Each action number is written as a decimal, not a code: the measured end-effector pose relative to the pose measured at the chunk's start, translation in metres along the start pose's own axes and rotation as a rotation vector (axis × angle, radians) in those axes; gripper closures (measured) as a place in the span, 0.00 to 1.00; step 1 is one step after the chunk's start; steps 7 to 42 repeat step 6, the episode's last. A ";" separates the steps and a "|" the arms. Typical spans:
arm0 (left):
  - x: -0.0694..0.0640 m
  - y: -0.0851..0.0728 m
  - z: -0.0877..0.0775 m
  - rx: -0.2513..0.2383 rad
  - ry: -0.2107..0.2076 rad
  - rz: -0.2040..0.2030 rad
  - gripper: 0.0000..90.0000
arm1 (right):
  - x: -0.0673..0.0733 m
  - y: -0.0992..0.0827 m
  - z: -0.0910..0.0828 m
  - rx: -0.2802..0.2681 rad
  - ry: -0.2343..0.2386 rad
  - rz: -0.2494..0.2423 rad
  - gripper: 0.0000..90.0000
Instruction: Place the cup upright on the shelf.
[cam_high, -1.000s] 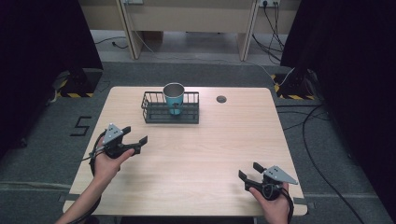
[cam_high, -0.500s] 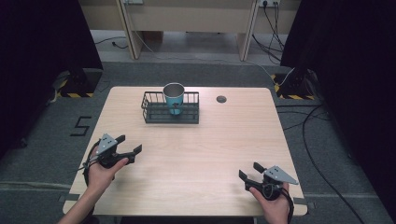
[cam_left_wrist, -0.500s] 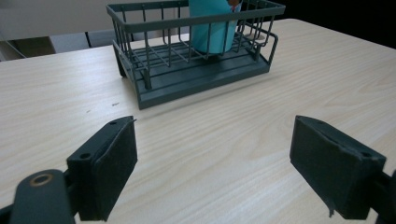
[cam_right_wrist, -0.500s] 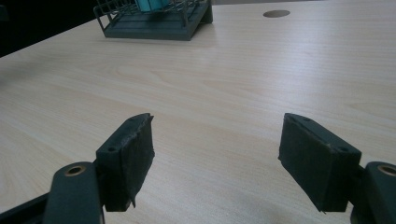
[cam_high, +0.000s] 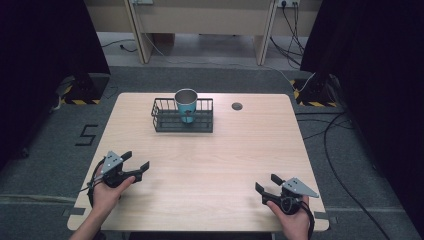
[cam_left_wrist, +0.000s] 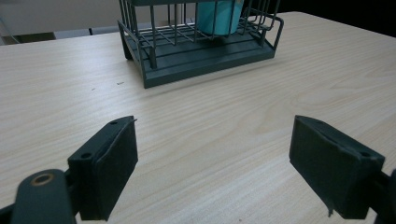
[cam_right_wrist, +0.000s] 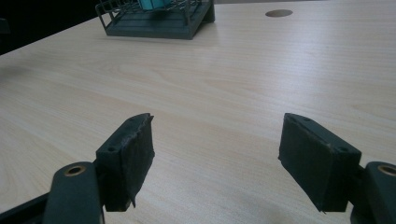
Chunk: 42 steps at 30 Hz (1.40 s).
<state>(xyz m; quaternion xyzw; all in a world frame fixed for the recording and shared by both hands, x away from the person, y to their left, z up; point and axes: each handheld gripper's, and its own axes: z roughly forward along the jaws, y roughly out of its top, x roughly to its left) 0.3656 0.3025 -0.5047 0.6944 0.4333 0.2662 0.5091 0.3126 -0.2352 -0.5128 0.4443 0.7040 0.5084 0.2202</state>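
A teal cup (cam_high: 186, 104) with a metal rim stands upright inside a dark wire basket (cam_high: 165, 122) at the back middle of the wooden table (cam_high: 220, 150). In the left gripper view the basket (cam_left_wrist: 201, 56) and the cup (cam_left_wrist: 218, 16) lie ahead. My left gripper (cam_high: 136, 160) rests low at the front left, open, with nothing between its jaws. My right gripper (cam_high: 267, 183) sits at the front right, also open and holding nothing. In the right gripper view the basket (cam_right_wrist: 159, 21) is far off at the upper left.
A round cable hole (cam_high: 237, 106) lies in the table right of the basket. Dark curtains stand at both sides, and cables (cam_high: 340, 150) run across the grey floor on the right. Desk legs (cam_high: 137, 30) stand behind the table.
My left gripper has drawn back toward the front left corner and come down lower over the table. The right gripper has stayed in place.
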 end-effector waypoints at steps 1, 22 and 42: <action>0.000 0.000 0.000 -0.001 -0.001 -0.001 0.16 | 0.000 0.000 0.000 0.001 -0.001 -0.001 0.30; 0.002 -0.002 0.000 0.001 -0.003 -0.005 0.17 | 0.000 0.000 0.000 0.002 -0.005 0.000 0.30; 0.002 -0.002 0.000 0.001 -0.003 -0.005 0.17 | 0.000 0.000 0.000 0.002 -0.005 0.000 0.30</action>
